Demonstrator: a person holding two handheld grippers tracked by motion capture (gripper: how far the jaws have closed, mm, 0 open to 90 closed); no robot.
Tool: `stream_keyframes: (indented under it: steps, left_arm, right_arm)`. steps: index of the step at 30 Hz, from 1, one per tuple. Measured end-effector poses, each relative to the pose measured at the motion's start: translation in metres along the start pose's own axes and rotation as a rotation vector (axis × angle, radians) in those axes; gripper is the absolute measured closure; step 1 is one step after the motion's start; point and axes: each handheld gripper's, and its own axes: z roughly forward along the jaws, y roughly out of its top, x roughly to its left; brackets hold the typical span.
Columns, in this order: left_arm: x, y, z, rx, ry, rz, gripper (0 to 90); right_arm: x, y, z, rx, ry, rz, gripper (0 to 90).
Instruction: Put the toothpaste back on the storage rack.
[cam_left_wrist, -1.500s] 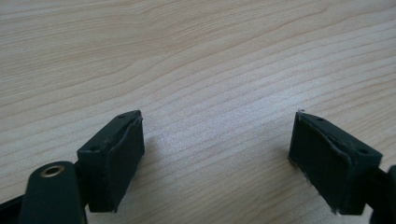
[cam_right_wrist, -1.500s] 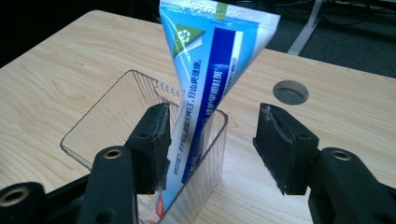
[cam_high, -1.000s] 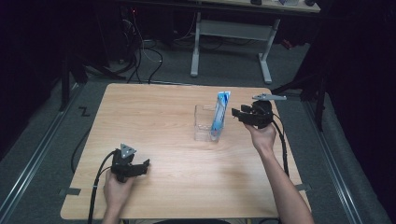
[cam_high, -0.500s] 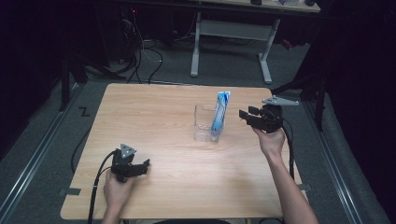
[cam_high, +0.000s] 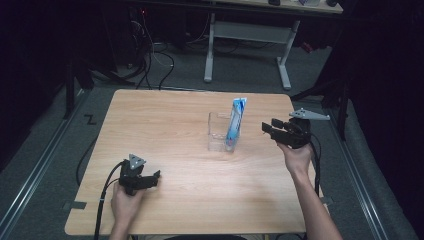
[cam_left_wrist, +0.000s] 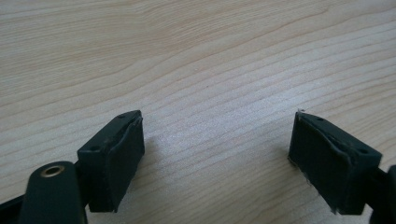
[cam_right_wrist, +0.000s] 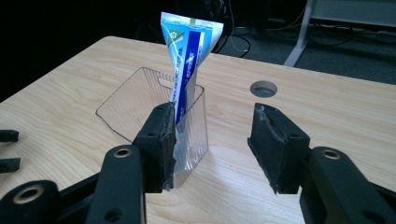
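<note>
A clear plastic holder (cam_high: 220, 132) is seen standing on the wooden table (cam_high: 165, 120), a little toward two o'clock from the table's middle in the high view. A blue and white tube (cam_high: 236, 122) is stood upright in it, leaned against the holder's right-hand wall, with its flat crimped end at twelve o'clock and rising well above the rim. In the right gripper view the tube (cam_right_wrist: 187, 65) is shown inside the ribbed holder (cam_right_wrist: 140, 100), and a round hole (cam_right_wrist: 264, 88) in the table top is seen at about one o'clock from the holder.

The right gripper (cam_high: 272, 130) is held above the table near its right edge, at three o'clock from the holder and apart from it, with its jaws pointed toward nine o'clock. Its jaws are spread, and nothing is caught between them; in its own view the right gripper (cam_right_wrist: 212, 147) is lined up so that the holder's near corner is overlapped by one jaw, though whether that jaw touches the plastic cannot be told for certain.

The left gripper (cam_high: 150, 177) is held low at about seven o'clock from the holder, well apart from it, near the table's front edge. In its own view the left gripper (cam_left_wrist: 217, 158) is shown with jaws spread wide over bare wood.
</note>
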Motion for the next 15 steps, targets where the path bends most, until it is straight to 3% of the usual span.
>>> stream_keyframes:
  steps: [15]
  left_arm:
    - [0.0, 0.0, 0.0, -0.001, 0.0, -0.001, 18.6]
  right_arm:
    - [-0.005, -0.019, -0.013, -0.015, 0.005, 0.029, 50.3]
